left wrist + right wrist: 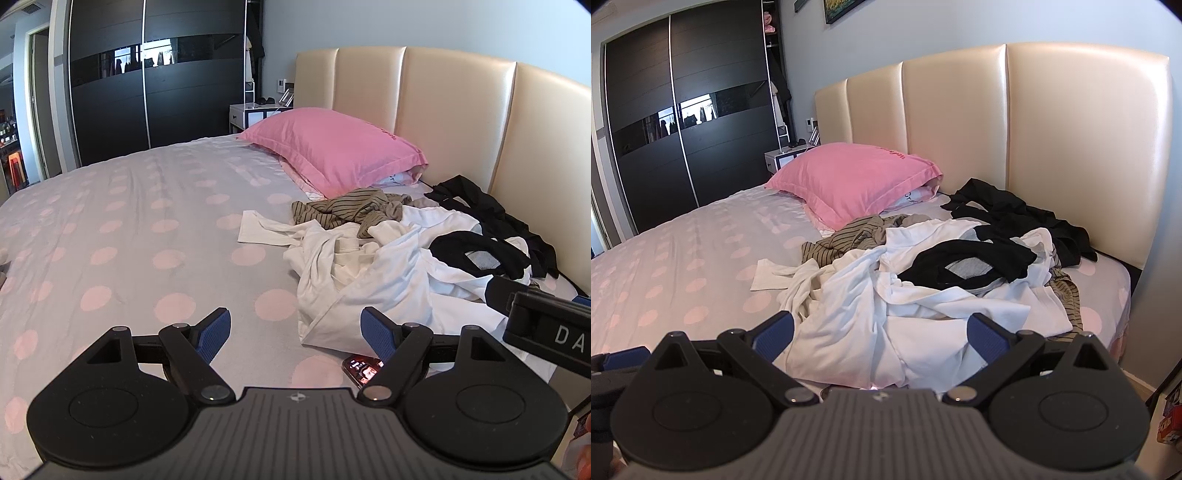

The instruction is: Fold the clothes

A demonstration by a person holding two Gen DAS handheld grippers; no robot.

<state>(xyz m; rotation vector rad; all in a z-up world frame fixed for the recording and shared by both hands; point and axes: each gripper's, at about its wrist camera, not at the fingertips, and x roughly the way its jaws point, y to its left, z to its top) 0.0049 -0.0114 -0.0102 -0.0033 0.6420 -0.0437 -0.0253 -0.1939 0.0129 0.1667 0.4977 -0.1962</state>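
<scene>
tongs (295, 334) (881, 334) spread empty over clothes pile (923, 280) on bed (110, 221).

Just behind the left gripper's right jaw, a phone (364, 371) lies mostly hidden; beyond the jaws, white clothes (886, 310) bury the striped garment (849, 240).
</scene>
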